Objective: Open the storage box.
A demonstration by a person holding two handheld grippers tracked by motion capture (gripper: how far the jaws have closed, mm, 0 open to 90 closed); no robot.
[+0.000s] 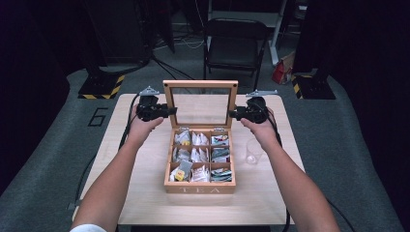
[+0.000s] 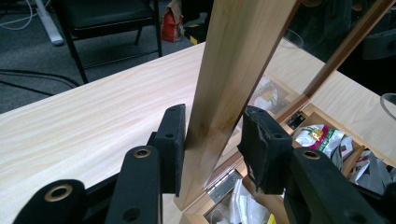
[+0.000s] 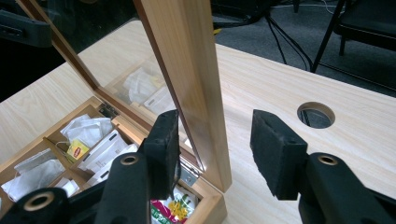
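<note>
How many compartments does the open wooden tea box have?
9, in three rows of three inside the tea box: a back row near the upright lid, a middle row, and a front row behind the TEA lettering.

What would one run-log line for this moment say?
left gripper: shut on lid | right gripper: open around lid edge | tea box: open, lid upright

Open hand-held gripper (image 3: 215, 154) astride upright lid (image 3: 187, 70)
</note>
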